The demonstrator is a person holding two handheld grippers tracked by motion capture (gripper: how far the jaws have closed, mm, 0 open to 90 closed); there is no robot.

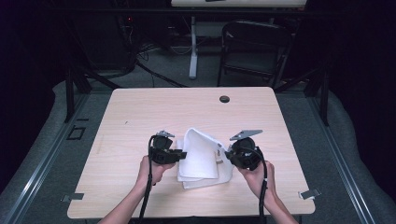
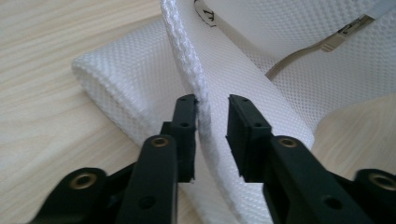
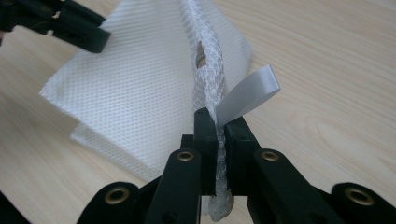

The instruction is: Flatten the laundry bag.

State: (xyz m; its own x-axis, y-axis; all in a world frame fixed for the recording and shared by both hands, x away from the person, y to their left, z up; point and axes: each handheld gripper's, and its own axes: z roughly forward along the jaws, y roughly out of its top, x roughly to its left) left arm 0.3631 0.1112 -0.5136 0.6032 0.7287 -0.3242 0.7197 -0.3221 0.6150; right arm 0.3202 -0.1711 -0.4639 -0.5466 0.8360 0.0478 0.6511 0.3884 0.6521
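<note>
One white mesh cloth (image 1: pixel 201 158), two hand-held grippers — one table (image 1: pixel 140 112).

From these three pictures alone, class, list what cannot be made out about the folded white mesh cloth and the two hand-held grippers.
- High view: the white mesh cloth is small; the right hand-held gripper hides how its jaws meet the cloth.
- Left gripper view: the black mark on the cloth is cut off by the top edge, unreadable.
- Left gripper view: the grey strip is partly tucked under a fold.
- Right gripper view: the white ribbon tag shows no legible print.
</note>
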